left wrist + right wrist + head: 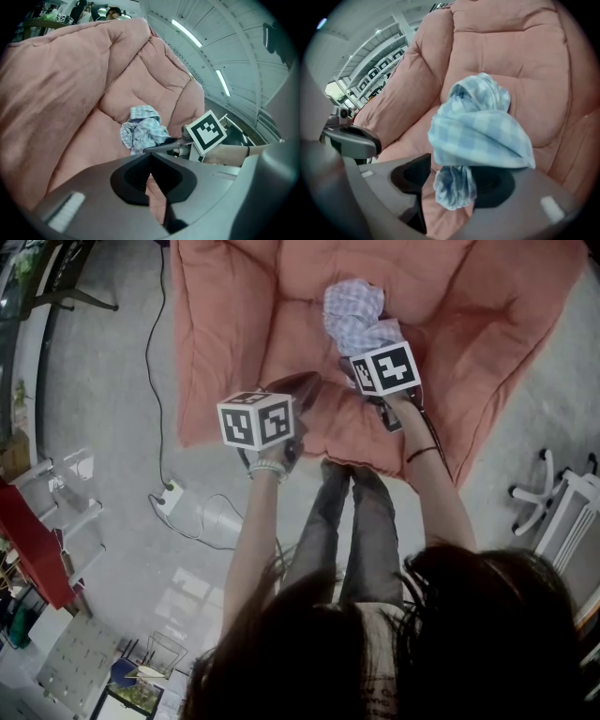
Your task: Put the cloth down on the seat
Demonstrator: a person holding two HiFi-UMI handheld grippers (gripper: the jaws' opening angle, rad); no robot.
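A crumpled blue-and-white checked cloth (356, 315) rests on the pink padded seat (234, 315). My right gripper (354, 367) is at the cloth's near edge, its jaws spread wide. In the right gripper view a bunched end of the cloth (480, 124) lies loose between the jaws, with a gap beside it; right gripper (450, 183). My left gripper (305, 390) hovers over the seat's front, left of the cloth, with its jaws together and nothing between them. The left gripper view shows the cloth (143, 129) on the seat (70, 84) ahead of the left gripper (150, 164).
The person's legs (356, 521) stand against the seat's front edge. On the grey floor, a white power strip (169, 495) with a cable lies to the left. A white wheeled base (553, 493) is at the right, a red object (33, 540) at far left.
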